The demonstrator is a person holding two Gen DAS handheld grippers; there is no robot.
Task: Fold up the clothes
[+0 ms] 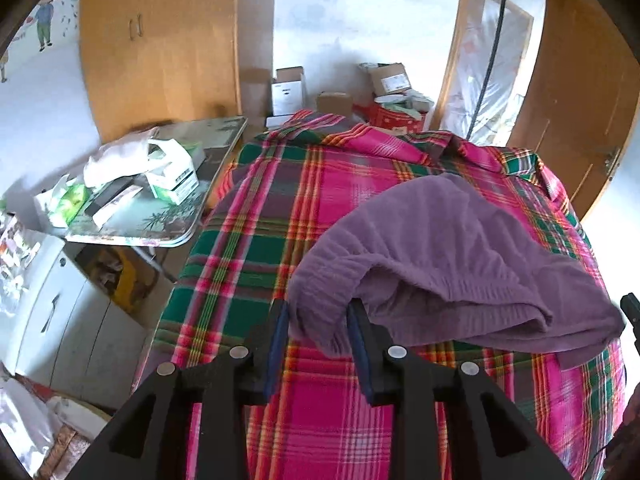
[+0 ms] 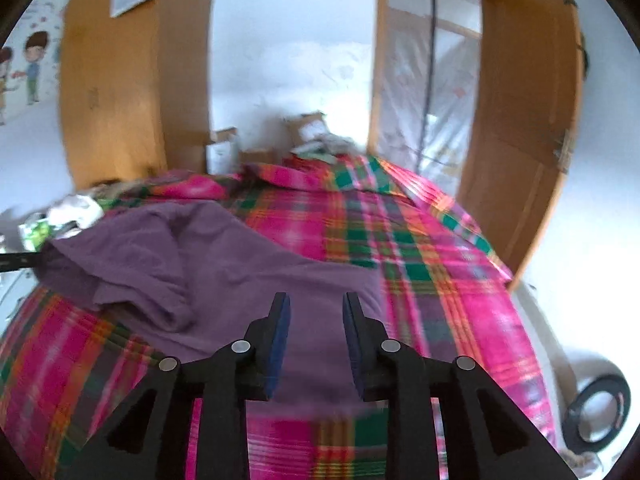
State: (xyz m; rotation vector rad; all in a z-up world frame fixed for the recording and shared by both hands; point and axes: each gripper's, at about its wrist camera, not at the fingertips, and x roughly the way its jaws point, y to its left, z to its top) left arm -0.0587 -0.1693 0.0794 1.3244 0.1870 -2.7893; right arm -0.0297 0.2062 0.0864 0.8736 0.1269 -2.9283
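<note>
Left hand-held gripper point(image 1: 318, 312), jaws apart astride a raised edge of the purple garment point(image 1: 460, 256) on the plaid bed point(image 1: 248, 216); right hand-held gripper point(image 2: 316, 306) open above it; clamp before lifting, keep edges aligned.

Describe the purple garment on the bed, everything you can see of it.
The purple garment is a soft, slightly crinkled knit-looking fabric in plain dusty purple, with no print visible. It lies on the plaid bedspread, partly folded over itself, with a doubled layer and loose wrinkles. One edge is lifted between the fingers of the left gripper, whose jaws stand apart around the cloth. In the right wrist view the right gripper hangs open just above a flat stretch of it.
</note>
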